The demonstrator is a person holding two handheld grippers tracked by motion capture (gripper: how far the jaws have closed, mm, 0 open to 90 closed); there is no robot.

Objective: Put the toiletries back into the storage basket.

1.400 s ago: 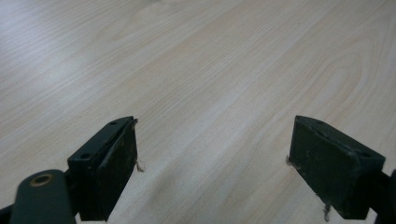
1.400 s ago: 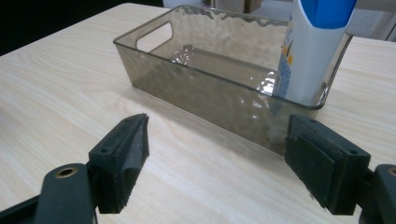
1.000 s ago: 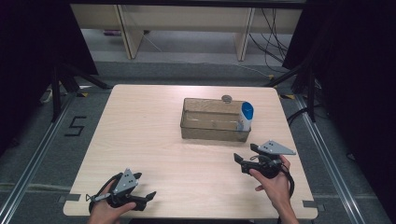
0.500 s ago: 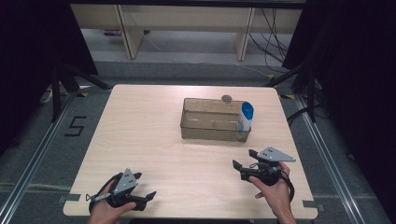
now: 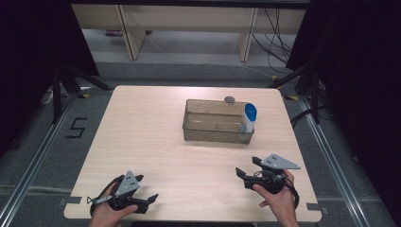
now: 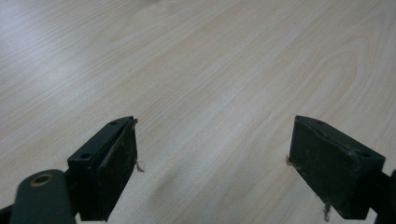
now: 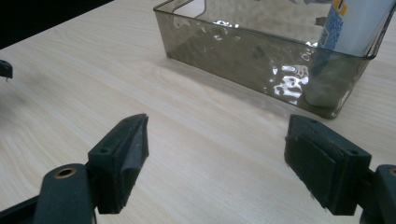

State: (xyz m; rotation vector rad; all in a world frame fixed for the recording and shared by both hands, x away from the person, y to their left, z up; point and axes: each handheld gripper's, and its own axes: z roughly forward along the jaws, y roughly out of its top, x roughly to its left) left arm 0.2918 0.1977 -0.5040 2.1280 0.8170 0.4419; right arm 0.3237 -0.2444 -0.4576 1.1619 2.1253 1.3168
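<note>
On the surface [image 5: 142,142], a bin [image 5: 217,128] sits a little toward 1 o'clock from the middle. Inside it, a bottle [image 5: 249,117] stands upright at the bin's 3 o'clock end, against the end wall. A small round object [image 5: 230,100] lies at the bin's 12 o'clock rim; whether it touches the rim cannot be told. The left gripper [image 5: 150,198] is near the surface's 7 o'clock corner, the right gripper [image 5: 243,169] toward 5 o'clock, the two well apart. The bin lies at 12 o'clock from the right gripper, apart from it.
</note>
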